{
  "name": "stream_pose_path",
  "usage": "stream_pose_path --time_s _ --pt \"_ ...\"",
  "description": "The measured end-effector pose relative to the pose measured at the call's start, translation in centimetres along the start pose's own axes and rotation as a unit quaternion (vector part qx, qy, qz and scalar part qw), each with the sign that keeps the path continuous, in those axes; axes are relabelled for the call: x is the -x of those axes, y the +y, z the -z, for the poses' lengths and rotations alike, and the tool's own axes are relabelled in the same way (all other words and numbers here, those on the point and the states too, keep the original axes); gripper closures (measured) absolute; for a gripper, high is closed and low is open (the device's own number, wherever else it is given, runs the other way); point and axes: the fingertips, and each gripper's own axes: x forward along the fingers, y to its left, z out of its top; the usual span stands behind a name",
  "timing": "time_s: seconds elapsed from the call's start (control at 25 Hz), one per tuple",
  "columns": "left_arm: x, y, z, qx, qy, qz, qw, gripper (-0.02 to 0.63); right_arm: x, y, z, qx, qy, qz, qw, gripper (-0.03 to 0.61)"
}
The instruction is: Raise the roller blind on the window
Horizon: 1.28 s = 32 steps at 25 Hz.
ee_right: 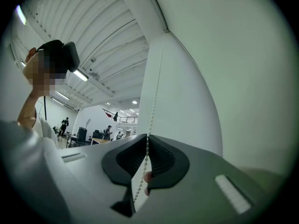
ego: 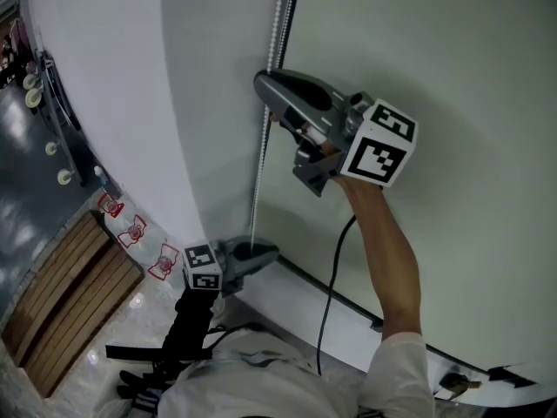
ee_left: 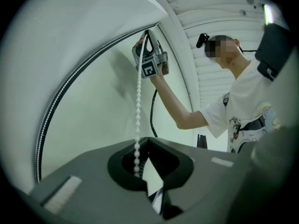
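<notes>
White bead chain runs down the seam between the pale wall and the greenish roller blind in the head view. The right tongs sit high on it and the left tongs sit low, well apart. The blind covers the whole window shown, so the raising looks barely begun.

From the left gripper view, the left tongs appear closed on the chain, which rises taut to the right tongs.

From the right gripper view, the right tongs are pinched shut on the chain. The long free stretch below probably allows a full downward pull. The wall edge crowds one side and the blind's edge the other.
</notes>
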Motion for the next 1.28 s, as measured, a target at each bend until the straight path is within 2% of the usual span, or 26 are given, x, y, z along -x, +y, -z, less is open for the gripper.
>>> stream_pose_path --time_s 0.2,0.6,0.96,1.28 --pt "0.4 0.0 0.9 -0.001 0.002 0.001 1.0000 0.615 0.9 0.4 4.3 -0.017 0.023 0.004 1.000 0.563" --pt "0.5 0.1 0.6 -0.002 -0.002 0.000 1.0000 0.615 2.3 1.1 9.4 -0.035 0.055 0.008 0.998 0.563" --pt "0.9 0.4 0.8 0.000 -0.002 -0.007 1.0000 0.615 4.7 2.9 18.7 -0.094 0.109 0.011 0.990 0.563" --pt "1.1 0.6 0.6 -0.002 -0.005 -0.011 0.9999 0.615 5.9 4.6 23.7 -0.138 0.137 0.003 0.981 0.563"
